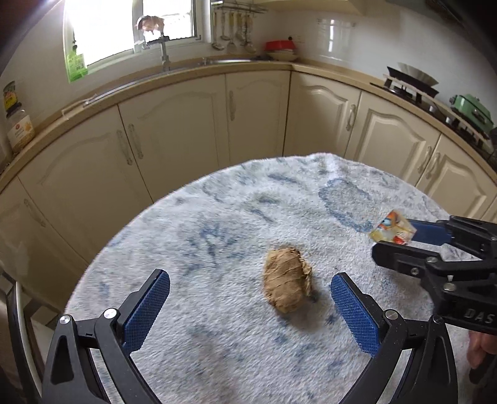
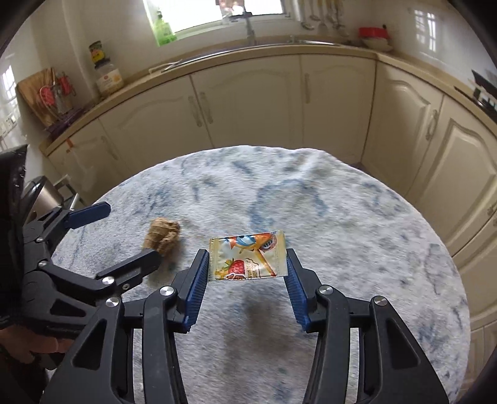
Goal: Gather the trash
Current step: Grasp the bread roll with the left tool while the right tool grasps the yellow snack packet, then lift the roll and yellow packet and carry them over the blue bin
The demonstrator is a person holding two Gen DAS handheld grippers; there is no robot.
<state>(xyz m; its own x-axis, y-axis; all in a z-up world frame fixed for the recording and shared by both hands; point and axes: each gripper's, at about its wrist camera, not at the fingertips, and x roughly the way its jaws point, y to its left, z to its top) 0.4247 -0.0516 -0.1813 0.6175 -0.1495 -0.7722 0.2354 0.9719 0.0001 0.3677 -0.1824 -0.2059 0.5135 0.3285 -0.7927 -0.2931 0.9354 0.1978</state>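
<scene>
The right claw grips a colourful fruit-jelly wrapper by its side edges above the fleece-covered counter. The left claw spreads wide around a crumpled brown paper wad lying on the fleece, touching neither blue pad.

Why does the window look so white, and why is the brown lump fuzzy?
Left wrist view: daylight overexposes the kitchen window, and motion blur smears the crumpled brown paper ball. Right wrist view: same window glare; the colourful candy wrapper looks sharper.
</scene>
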